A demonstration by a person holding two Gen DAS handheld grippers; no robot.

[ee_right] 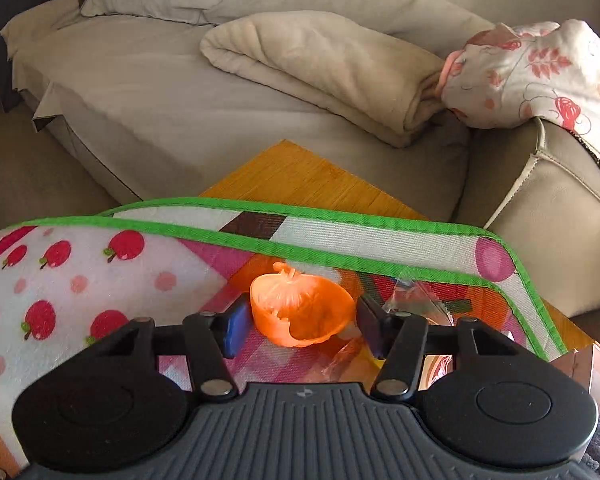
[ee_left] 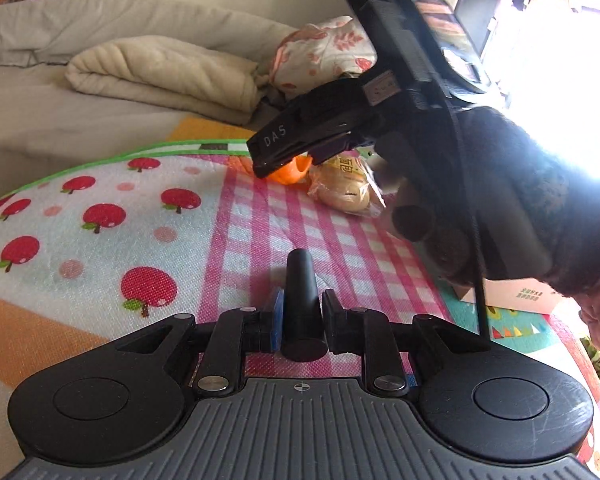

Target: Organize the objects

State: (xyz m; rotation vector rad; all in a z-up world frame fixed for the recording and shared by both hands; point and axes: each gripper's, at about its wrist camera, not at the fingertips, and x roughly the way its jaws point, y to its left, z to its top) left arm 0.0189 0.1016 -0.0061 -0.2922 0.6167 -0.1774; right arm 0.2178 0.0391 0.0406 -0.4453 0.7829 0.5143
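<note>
In the left wrist view my left gripper [ee_left: 303,300] is shut on a black tapered cylinder [ee_left: 300,280], which it holds over the pink-checked mat [ee_left: 260,220]. Farther back, a gloved hand [ee_left: 512,200] holds my right gripper [ee_left: 288,160] tilted down over an orange cup-shaped shell [ee_left: 290,174]. A wrapped bun [ee_left: 344,190] lies beside that shell. In the right wrist view the orange shell [ee_right: 300,312] sits between the fingers of my right gripper [ee_right: 304,308], with the blue pad [ee_right: 236,328] and the dark pad [ee_right: 370,328] touching its sides. Crinkled clear wrapping [ee_right: 416,300] lies just to its right.
The apple-print mat [ee_right: 60,264] with green trim covers a wooden table [ee_right: 300,176]. Behind it stands a grey sofa [ee_right: 160,92] with a folded beige blanket [ee_right: 320,68] and a floral cloth [ee_right: 532,72]. A cardboard box [ee_left: 516,296] sits at the right of the left wrist view.
</note>
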